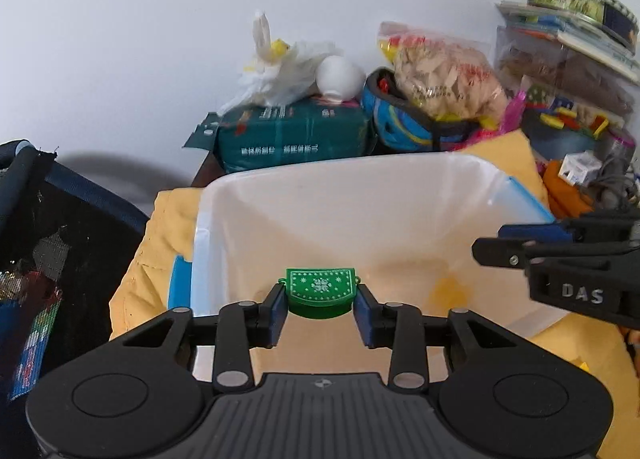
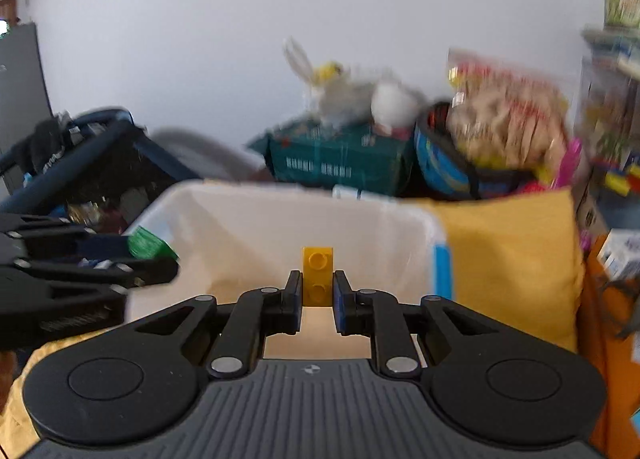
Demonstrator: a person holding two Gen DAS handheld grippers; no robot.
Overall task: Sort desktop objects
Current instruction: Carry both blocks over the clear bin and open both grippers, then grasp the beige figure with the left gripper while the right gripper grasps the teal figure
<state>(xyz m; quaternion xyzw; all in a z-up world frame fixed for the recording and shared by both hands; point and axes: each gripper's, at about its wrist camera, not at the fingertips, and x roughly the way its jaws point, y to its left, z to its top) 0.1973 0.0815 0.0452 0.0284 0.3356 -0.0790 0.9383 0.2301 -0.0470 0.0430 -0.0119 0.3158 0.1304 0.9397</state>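
Both handheld grippers: black plastic bodies, blue finger pads.

Left gripper (image 1: 321, 305) and right gripper (image 2: 318, 297) were built alike: a grey ribbed centre plate carrying a small round black-and-white mark, a raised round disc on each shoulder, black linkage arms pinned with silver rivets, and dark blue pads (image 1: 276, 309) on the inner finger faces. Seen from the left wrist, the right gripper's side bore raised white letters "DAS" and a small screw.

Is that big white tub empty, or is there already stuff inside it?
Apparently empty: the white tub shows only bare inner walls and floor in both views; the part behind the grippers is hidden.
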